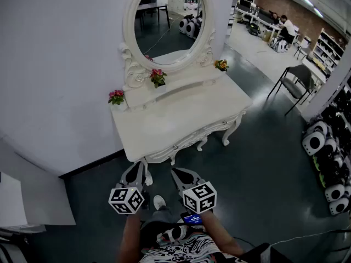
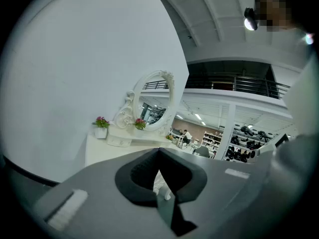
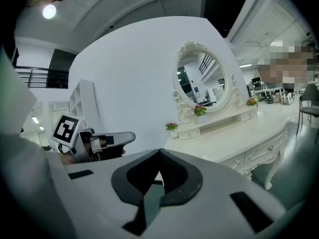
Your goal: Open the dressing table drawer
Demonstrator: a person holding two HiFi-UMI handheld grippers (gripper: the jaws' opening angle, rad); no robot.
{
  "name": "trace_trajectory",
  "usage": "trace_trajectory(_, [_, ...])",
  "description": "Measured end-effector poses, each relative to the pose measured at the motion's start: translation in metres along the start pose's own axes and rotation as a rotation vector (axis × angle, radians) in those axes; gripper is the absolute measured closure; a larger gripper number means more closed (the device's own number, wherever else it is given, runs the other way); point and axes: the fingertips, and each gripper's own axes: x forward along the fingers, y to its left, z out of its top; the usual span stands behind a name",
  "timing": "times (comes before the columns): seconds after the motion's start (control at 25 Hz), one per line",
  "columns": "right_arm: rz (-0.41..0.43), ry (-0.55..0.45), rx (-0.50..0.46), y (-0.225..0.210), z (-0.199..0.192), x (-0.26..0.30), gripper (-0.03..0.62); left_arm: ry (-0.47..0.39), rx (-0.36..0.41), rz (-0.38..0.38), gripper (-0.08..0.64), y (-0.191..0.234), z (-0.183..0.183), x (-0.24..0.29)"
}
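A white dressing table (image 1: 164,126) with an oval mirror (image 1: 170,18) stands against the white wall. Its drawer front (image 1: 192,138) is closed and carries small knobs (image 1: 175,146). Both grippers hover short of the table's front edge, above the dark floor, and touch nothing. My left gripper (image 1: 142,164) is shut and empty, its tips meeting (image 2: 159,151). Beside it, my right gripper (image 1: 175,172) is shut too, with nothing between its jaws (image 3: 159,151). The right gripper view shows the drawer front (image 3: 264,151) off to the right and the left gripper (image 3: 102,140) at the left.
Three small flower pots stand on the table's raised shelf (image 1: 116,97) (image 1: 158,76) (image 1: 221,64). A black chair (image 1: 296,81) is to the right, white rounded devices (image 1: 321,144) line the right edge, and a white cabinet (image 1: 27,201) stands at the lower left.
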Motion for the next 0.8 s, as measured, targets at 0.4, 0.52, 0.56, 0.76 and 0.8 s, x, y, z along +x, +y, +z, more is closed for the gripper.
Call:
trace_trajectory(0.4, [-0.043, 0.020, -0.064, 0.003, -0.003, -0.015, 0.591, 0.000, 0.021, 0.030, 0.558, -0.006, -0.001, -0.024])
trace_trajectory(0.52, [-0.056, 0.021, -0.062, 0.000, -0.003, -0.011, 0.589, 0.007, 0.030, 0.046, 0.558, -0.001, -0.002, -0.023])
trace_trajectory(0.56, [-0.062, 0.023, -0.063, -0.002, -0.003, -0.009, 0.589, 0.012, 0.041, 0.054, 0.558, 0.001, -0.003, -0.021])
trace_trajectory(0.76, [-0.104, 0.038, -0.063, -0.024, -0.002, 0.007, 0.589, 0.026, 0.091, 0.081, 0.558, 0.014, -0.003, -0.004])
trace_trajectory(0.8, [-0.111, 0.044, -0.057, -0.030, -0.002, 0.013, 0.589, 0.032, 0.094, 0.083, 0.558, 0.018, -0.004, 0.002])
